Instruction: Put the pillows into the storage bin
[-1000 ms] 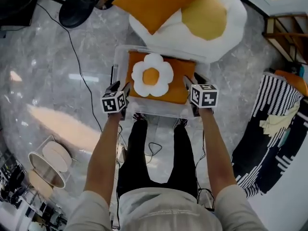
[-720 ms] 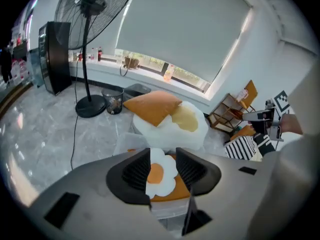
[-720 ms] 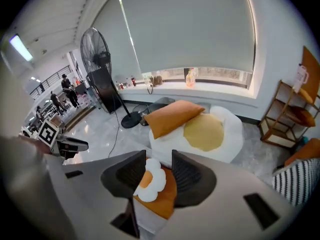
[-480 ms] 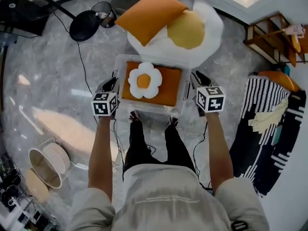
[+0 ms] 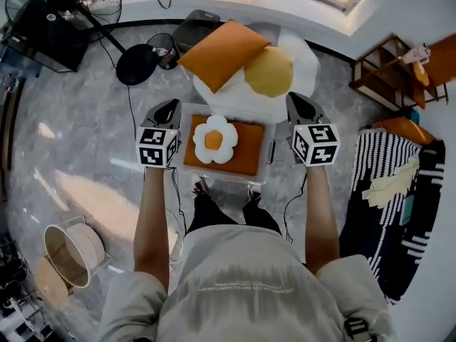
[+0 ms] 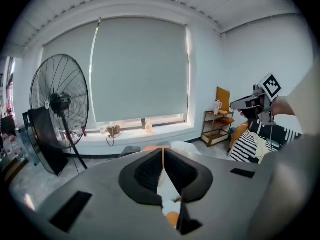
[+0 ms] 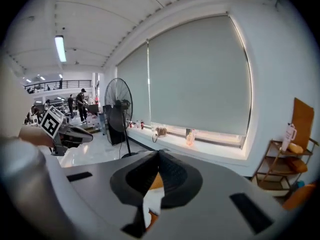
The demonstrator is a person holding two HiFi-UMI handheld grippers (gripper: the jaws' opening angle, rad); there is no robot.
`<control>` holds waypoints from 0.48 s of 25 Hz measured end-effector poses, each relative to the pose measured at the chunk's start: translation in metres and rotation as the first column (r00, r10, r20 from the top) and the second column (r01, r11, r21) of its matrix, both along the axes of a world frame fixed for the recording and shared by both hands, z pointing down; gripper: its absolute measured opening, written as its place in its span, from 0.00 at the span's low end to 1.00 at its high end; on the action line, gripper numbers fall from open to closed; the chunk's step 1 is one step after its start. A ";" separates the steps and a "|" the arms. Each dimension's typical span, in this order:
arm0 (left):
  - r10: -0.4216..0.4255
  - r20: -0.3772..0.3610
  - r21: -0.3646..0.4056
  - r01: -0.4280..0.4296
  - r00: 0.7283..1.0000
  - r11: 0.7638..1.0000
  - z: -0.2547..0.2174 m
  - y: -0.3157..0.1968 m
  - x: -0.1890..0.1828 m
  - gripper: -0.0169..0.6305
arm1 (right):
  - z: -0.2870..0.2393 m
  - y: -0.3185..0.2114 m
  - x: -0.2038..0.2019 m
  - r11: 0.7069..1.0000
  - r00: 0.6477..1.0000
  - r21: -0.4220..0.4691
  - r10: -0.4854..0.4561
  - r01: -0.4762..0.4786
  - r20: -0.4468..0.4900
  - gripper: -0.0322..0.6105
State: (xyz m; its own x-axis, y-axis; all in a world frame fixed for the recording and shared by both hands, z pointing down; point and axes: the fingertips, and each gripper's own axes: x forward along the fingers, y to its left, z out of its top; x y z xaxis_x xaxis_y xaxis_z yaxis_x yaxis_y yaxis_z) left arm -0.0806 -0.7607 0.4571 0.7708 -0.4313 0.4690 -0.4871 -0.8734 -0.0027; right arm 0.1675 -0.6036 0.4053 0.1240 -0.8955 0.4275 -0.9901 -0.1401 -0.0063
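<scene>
Orange pillow [image 5: 221,52], egg cushion [image 5: 271,70] outside occupied storage bin [image 5: 269,152]: overflow risk. Left gripper [image 5: 168,108] jaws just clenched, empty; right gripper [image 5: 299,102] jaws clenched, empty.

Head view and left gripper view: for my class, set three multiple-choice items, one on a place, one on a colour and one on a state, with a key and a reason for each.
1. The flower pillow lies
A. in the storage bin
B. on bare floor
C. in a gripper

2. The tilted pillow resting on the fried-egg pillow is
A. blue
B. orange
C. green

3. The jaws of the left gripper are
A. wide apart
B. shut with nothing between them
C. clamped on a pillow

Key
1 A: the head view shows it inside the bin's walls.
2 B: its cover is plainly orange.
3 B: the left gripper view shows the pads meeting at their tips, holding nothing.
</scene>
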 end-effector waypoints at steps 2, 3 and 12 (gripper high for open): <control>0.024 -0.020 0.055 -0.023 1.000 0.998 -0.030 0.001 0.010 0.06 | -0.031 -0.008 -0.007 0.998 0.998 0.047 -0.033 0.036 -0.052 0.05; 0.038 -0.030 0.082 -0.036 0.999 0.996 -0.045 0.001 0.015 0.06 | -0.045 -0.011 -0.011 0.996 0.996 0.068 -0.047 0.052 -0.078 0.05; 0.164 -0.102 0.311 -0.125 0.981 0.942 -0.159 0.016 0.036 0.06 | -0.149 -0.020 -0.041 0.964 0.962 0.223 -0.087 0.148 -0.259 0.05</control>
